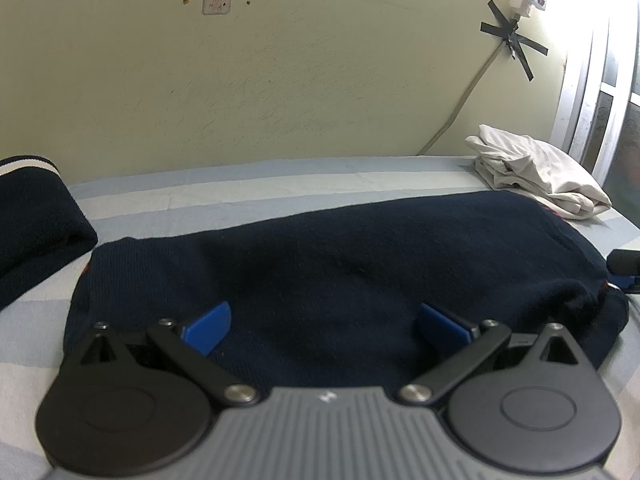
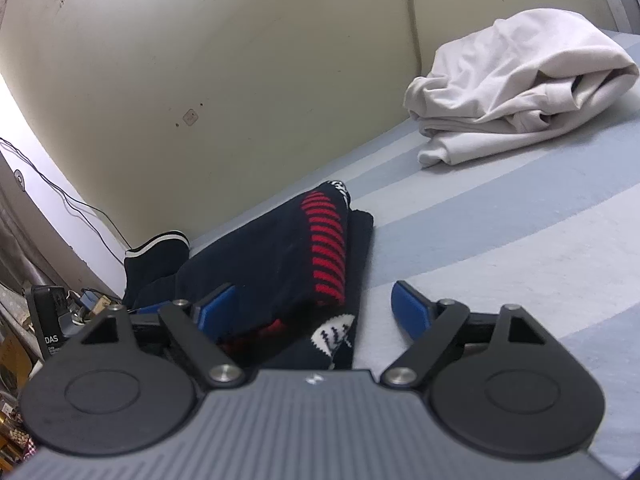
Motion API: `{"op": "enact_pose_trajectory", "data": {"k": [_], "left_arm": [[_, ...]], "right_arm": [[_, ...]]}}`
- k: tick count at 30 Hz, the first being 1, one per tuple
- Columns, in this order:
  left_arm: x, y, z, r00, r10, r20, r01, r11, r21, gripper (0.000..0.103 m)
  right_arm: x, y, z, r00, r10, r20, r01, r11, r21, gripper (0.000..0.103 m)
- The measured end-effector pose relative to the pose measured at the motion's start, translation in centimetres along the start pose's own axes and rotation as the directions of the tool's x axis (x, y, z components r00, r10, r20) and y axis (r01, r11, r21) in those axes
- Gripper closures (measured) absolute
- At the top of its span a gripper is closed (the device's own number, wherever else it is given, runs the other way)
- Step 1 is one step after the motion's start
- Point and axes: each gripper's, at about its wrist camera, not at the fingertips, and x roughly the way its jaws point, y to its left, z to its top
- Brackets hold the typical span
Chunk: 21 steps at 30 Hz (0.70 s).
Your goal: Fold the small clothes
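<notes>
Two garments looked done: we had the navy sweater (image 1: 320, 264) folded on the bed (image 2: 520, 240), the white garment (image 2: 516, 92) bundled aside; both jaws stood wide, empty.

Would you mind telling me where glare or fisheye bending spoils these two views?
Left wrist view: the window at the right edge is blown out white, and the bed edge bows. Right wrist view: glare at the left border, wall lines curve.

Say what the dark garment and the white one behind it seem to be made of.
Navy sweater: knitted yarn, matte and slightly fuzzy, judging by its ribbed texture and woven-in red stripes. White garment: smooth thin fabric, possibly cotton jersey; it shows soft creases and no visible knit texture.
</notes>
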Motion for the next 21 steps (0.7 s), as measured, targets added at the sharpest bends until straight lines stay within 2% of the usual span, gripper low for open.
{"op": "enact_pose_trajectory", "data": {"k": [7, 15, 21], "left_arm": [[-0.29, 0.52, -0.06, 0.999, -0.029, 0.014, 0.030, 0.999, -0.027, 0.000], [-0.12, 0.47, -0.01, 1.000, -0.022, 0.004, 0.022, 1.000, -0.018, 0.000], [0.05, 0.28, 0.04, 1.000, -0.013, -0.003, 0.013, 1.000, -0.009, 0.000]], "right_arm": [[0.24, 0.13, -0.24, 1.000, -0.006, 0.014, 0.006, 1.000, -0.010, 0.013], [0.21, 0.04, -0.30, 1.000, 0.006, 0.012, -0.006, 1.000, -0.014, 0.012], [0.54, 0.42, -0.26, 0.999, 0.030, -0.019, -0.031, 0.999, -0.045, 0.002]]}}
